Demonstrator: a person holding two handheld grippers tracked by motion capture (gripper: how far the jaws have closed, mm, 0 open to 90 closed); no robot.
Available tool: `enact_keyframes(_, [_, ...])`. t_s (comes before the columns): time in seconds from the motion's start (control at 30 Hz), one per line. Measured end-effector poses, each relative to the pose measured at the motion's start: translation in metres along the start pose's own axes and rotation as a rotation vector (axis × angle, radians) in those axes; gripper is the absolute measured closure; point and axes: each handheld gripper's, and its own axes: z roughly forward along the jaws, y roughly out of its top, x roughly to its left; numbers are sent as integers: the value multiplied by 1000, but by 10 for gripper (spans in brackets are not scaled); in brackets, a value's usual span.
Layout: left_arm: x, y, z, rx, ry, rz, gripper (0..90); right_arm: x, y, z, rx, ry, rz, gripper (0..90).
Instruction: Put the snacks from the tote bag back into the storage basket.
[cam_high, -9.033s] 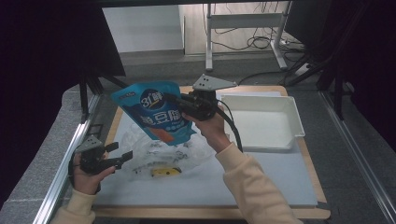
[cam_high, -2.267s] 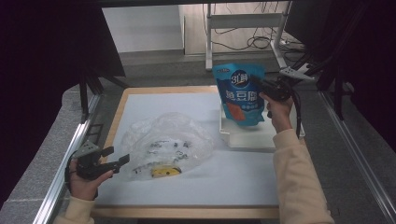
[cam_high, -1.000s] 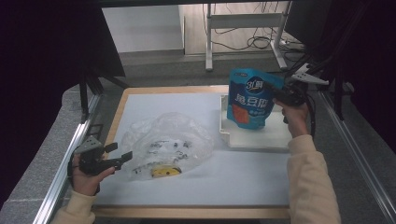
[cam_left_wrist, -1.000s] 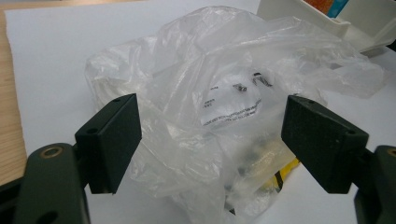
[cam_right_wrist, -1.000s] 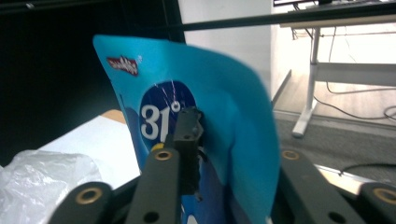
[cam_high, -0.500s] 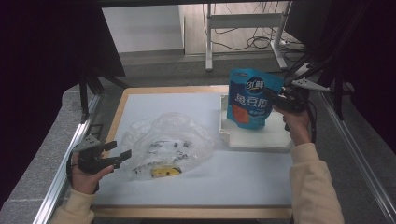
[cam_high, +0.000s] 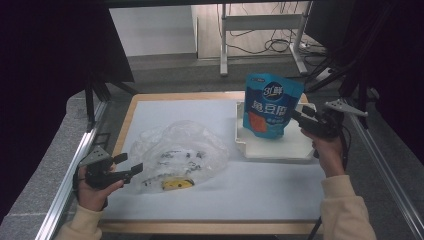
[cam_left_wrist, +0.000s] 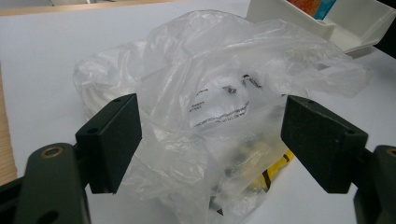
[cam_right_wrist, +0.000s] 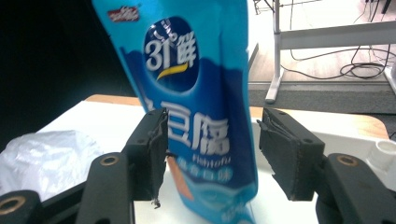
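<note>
the right gripper is backing its just-opened jaws off the blue pouch, standing upright in the white tray at far right. the left gripper is waiting agape beside the plastic bag. unsupported, the pouch could be tipping over.

The blue pouch with white lettering stands upright in the white tray; its orange-marked lower part sits inside. The crumpled clear plastic bag lies well apart on the white mat.

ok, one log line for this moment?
right tool: jaws just opening, off upright blue printed pouch | pouch: standing in white plastic tray | left tool: open around crumpled clear plastic bag
</note>
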Motion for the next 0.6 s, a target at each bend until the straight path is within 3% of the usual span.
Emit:
enact_keyframes(0.3, [-6,1,0,1,-7,8,207,29,-33,-22,23,101,-47,405])
enact_keyframes(0.47, [-7,0,1,6,-11,13,207,50,-56,-25,53,182,-64,401])
enact_keyframes(0.6, [-8,0,2,10,-14,15,207,61,-73,-22,80,221,-66,393])
